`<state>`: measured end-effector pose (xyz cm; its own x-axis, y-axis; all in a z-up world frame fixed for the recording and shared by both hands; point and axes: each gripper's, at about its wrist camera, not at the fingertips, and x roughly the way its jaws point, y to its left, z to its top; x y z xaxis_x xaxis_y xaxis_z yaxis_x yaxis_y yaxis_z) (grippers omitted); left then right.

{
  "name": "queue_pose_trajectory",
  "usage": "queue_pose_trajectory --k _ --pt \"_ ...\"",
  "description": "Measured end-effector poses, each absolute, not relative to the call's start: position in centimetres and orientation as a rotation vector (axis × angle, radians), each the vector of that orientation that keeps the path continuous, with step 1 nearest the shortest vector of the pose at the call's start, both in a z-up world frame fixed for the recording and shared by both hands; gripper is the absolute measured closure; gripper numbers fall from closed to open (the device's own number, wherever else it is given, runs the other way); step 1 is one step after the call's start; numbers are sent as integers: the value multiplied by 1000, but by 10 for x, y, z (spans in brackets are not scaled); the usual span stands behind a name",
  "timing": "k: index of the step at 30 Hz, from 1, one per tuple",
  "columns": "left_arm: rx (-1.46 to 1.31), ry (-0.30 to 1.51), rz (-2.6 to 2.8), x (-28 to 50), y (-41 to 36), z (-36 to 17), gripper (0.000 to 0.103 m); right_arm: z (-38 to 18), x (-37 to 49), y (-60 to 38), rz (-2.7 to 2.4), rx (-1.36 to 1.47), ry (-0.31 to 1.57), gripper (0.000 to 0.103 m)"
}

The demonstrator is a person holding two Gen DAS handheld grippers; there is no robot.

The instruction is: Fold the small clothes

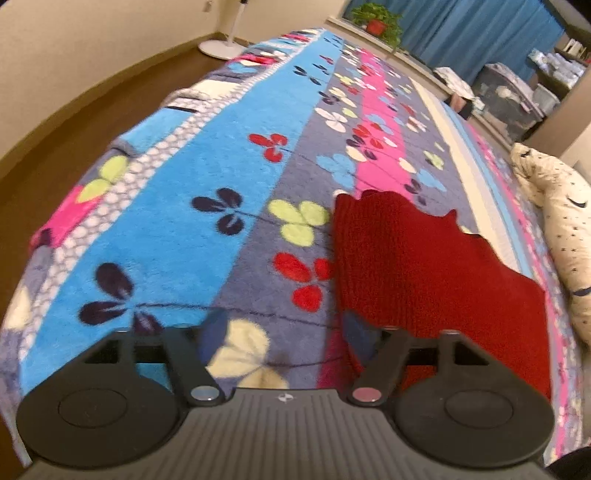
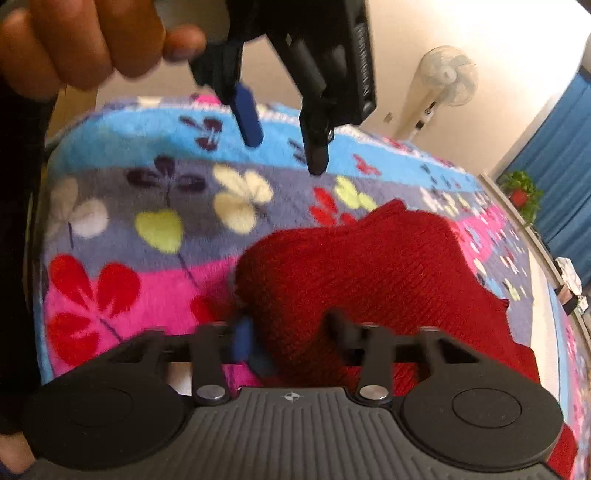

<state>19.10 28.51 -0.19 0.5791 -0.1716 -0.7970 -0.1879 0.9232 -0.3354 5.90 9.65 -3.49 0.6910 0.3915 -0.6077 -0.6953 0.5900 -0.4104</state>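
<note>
A dark red knitted garment (image 1: pixel 417 258) lies on a flowered fleece blanket (image 1: pixel 207 206) on a bed. My left gripper (image 1: pixel 284 325) is open, above the blanket at the garment's left edge, holding nothing. In the right wrist view the same red garment (image 2: pixel 369 266) lies bunched in front of my right gripper (image 2: pixel 291 325), whose fingers stand apart around its near edge. The left gripper (image 2: pixel 284 147) shows there too, held in a hand (image 2: pixel 85 40), open above the blanket (image 2: pixel 122 280) beyond the garment.
A cream pillow (image 1: pixel 557 218) lies at the bed's right side. A standing fan (image 2: pixel 443 81) is by the wall. A potted plant (image 1: pixel 376 22), blue curtains (image 1: pixel 480 33) and storage bins (image 1: pixel 509 99) are at the far end. Brown floor (image 1: pixel 74 122) lies left of the bed.
</note>
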Motion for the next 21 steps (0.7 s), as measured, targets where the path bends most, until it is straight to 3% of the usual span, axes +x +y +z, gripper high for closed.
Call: queue_pose_trajectory --k 6,8,15,17,18,20,21 --pt "-703 1007 -216 233 293 -16 16 12 41 60 611 -498 376 88" --pt "-764 1020 -307 255 286 -22 9 18 33 54 608 -504 362 88" --pt "-778 1142 -416 312 245 -59 12 25 28 48 599 -481 374 88" --pt "-762 1160 -415 321 237 -66 32 27 27 47 604 -485 381 88" --pt "-759 1166 -414 324 234 -69 37 26 27 48 608 -490 383 88" --pt "-735 1154 -411 326 234 -70 68 26 25 49 621 -504 390 88" --pt "-729 1143 -403 327 234 -68 72 25 24 50 625 -513 392 88"
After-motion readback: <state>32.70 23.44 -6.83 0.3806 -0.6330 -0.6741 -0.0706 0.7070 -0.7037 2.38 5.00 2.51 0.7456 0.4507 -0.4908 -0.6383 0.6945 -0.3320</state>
